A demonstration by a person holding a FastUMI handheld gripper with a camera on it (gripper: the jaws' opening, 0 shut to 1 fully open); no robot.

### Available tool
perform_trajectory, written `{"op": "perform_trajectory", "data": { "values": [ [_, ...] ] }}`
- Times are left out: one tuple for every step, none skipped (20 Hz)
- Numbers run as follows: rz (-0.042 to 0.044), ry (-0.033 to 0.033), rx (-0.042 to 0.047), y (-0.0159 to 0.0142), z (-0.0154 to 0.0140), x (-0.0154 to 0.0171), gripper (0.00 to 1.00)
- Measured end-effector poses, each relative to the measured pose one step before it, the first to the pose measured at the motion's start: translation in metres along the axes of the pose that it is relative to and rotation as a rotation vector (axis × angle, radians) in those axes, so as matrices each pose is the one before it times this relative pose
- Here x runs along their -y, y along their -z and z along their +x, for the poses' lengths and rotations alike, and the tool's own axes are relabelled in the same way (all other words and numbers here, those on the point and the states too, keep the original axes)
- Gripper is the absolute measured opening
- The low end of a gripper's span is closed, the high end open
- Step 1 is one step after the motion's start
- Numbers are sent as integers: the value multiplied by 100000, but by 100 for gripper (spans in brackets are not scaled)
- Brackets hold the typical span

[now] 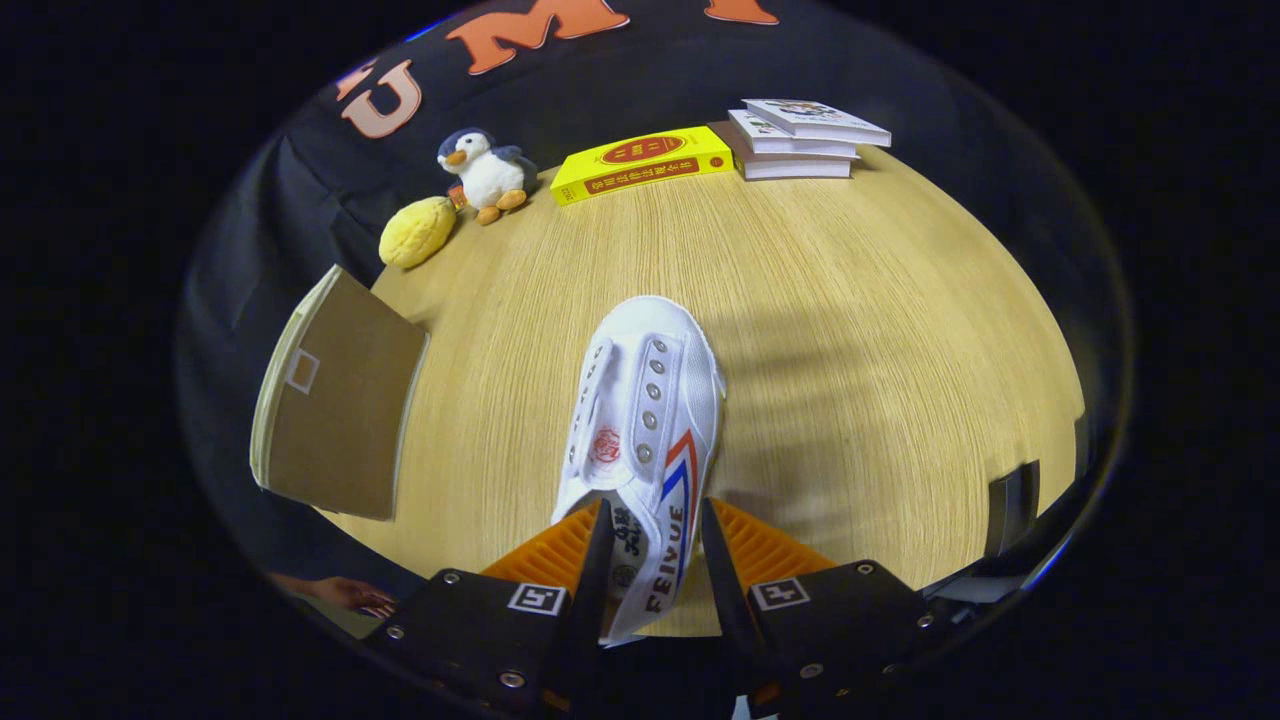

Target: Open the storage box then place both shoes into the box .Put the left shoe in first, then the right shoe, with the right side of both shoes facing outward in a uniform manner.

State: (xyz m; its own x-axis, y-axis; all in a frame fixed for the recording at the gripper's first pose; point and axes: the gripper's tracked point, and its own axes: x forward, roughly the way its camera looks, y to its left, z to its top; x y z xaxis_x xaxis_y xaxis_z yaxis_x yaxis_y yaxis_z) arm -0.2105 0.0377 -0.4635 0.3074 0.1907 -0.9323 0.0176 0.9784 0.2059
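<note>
A white canvas shoe [645, 400] with red and blue stripes on its side hangs over the wooden table [850, 300], toe pointing away from me. My gripper [655, 515] is shut on the shoe's heel end: the left finger [598, 545] sits at the opening and the right finger [716, 545] presses the striped outer side. To the left of the shoe stands the brown cardboard storage box [335, 400] at the table's edge, its flat brown face turned toward me. Its inside is hidden.
At the table's far side lie a penguin plush [485, 170], a yellow plush fruit [417, 232], a yellow book [640, 162] and a stack of white books [805, 138]. A person's hand [350, 595] shows below the box. A dark object [1010, 510] stands at the right edge.
</note>
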Motion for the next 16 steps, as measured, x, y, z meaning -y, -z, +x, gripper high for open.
{"op": "perform_trajectory", "data": {
  "values": [
    [-1081,1214,2483,-157,241,90,53],
    [-1104,1047,2741,-376,425,162,53],
    [-1409,2815,2726,-370,412,535,52],
    [-1551,2830,2566,-605,563,504,49],
    [-455,1220,2055,-179,404,141,46],
    [467,1339,1308,-236,694,141,43],
    [1540,680,1977,-211,-139,140,40],
    [1535,317,1519,-25,70,-13,40],
    [1568,133,1322,91,-84,36,39],
    [2020,179,588,-54,86,26,38],
    [1988,220,-440,102,-69,69,36],
    [2009,395,-776,-13,171,136,33],
    [2603,148,-1012,18,62,99,31],
    [2389,-255,-452,-3,-91,109,28],
    [1736,-103,396,-52,6,164,23],
    [1576,-32,516,40,-112,198,20]
  ]
}}
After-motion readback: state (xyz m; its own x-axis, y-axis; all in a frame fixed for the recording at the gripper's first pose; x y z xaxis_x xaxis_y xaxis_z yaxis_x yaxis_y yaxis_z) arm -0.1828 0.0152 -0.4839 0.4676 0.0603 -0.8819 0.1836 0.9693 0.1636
